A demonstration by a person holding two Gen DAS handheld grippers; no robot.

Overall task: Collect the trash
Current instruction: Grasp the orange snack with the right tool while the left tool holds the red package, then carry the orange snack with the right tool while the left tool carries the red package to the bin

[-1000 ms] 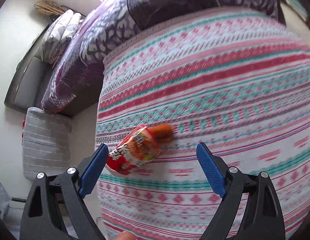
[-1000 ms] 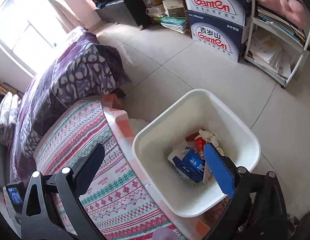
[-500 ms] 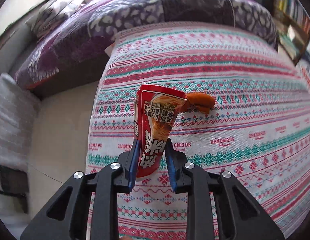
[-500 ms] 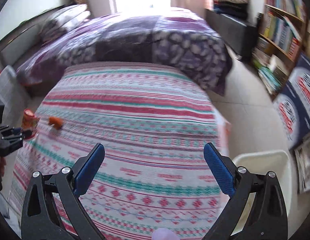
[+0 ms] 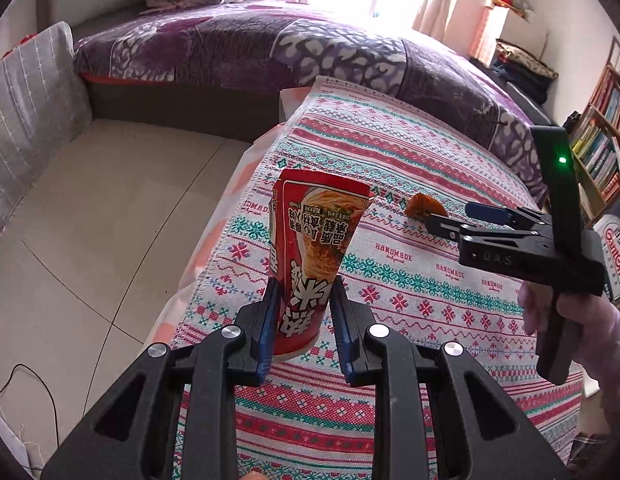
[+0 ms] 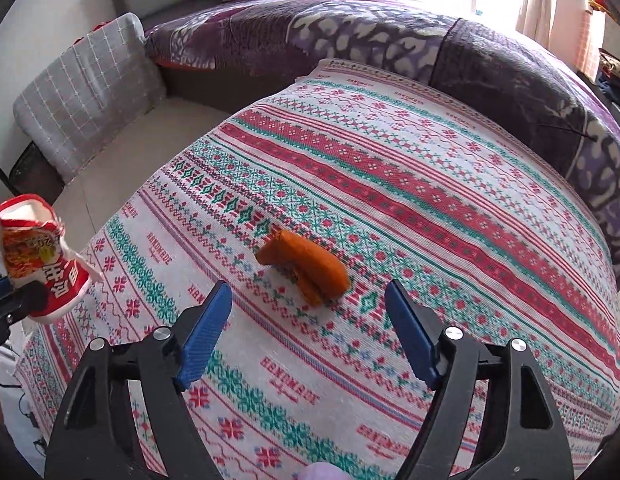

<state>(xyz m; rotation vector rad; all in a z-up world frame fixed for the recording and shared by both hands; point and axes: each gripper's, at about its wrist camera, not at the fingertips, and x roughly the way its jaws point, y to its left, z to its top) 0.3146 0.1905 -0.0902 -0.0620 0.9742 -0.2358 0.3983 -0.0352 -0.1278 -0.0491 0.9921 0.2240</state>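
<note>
Above the near edge of the desk (image 5: 410,168), which is draped in a red, teal and white patterned cloth, a red snack wrapper (image 5: 316,248) is held clear of the surface. It is a crumpled foil bag, printed with a noodle picture and large white characters, its open mouth uppermost and its lower end squeezed flat. The left tool (image 5: 303,312) is angled downward, and its blue pads are pinching that lower end from both sides — the wrapper stands up between them.

Farther along the cloth lies an orange scrap (image 6: 305,266), a folded, peel-like piece with a darker underside, resting on the desk and apart from the wrapper. The right tool (image 6: 307,322) is tilted down over it; a hand (image 5: 582,328) grips its black handle, seen at the right of the left wrist view. Its jaws are spread fairly wide and are closing, with the orange scrap just ahead of and between the fingertips — neither pad touches it.

Behind the desk runs a bed (image 6: 390,36) with a purple patterned cover, and a grey checked cushion (image 6: 85,92) leans beside it on the floor.
</note>
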